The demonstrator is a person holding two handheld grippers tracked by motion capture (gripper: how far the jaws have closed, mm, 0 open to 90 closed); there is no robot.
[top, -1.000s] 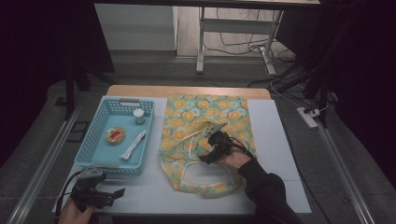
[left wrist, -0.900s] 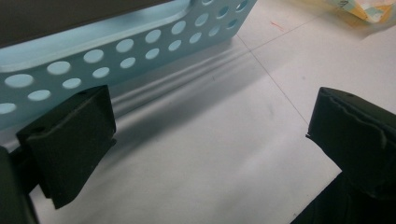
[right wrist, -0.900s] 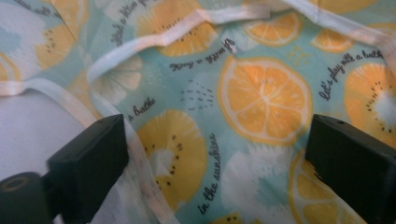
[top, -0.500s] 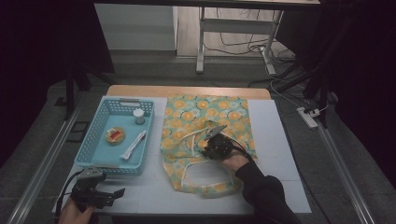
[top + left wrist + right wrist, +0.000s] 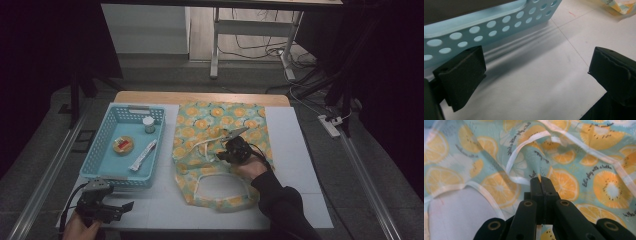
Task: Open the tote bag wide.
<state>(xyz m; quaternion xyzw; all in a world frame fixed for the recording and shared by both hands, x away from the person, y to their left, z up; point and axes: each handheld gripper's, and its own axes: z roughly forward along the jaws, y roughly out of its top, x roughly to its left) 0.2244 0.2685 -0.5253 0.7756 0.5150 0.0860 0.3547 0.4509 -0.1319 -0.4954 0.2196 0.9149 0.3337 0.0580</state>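
A cloth bag (image 5: 215, 122) printed with orange and kiwi slices lies flat on the white table cover, its white-edged handle loops toward the near side. My right gripper (image 5: 222, 155) rests on the bag's middle. In the right gripper view its jaws (image 5: 540, 178) have just been closing and now stand shut, pinching a fold of the bag's fabric (image 5: 599, 182) beside a white strap (image 5: 511, 162). My left gripper (image 5: 125, 206) sits at the table's near left corner. Its jaws (image 5: 536, 67) are open over bare cover, with nothing between them.
A light blue perforated basket (image 5: 107, 175) stands left of the bag, its wall (image 5: 486, 25) close ahead of the left gripper. It holds a small white-capped jar (image 5: 149, 124), a round red-topped tin (image 5: 123, 144) and a white tube (image 5: 143, 154). Bare cover lies right of the bag.
The right gripper's jaws went from wide open to shut on the bag's fabric, and the fabric around them has bunched up a little. The left gripper has stayed put.
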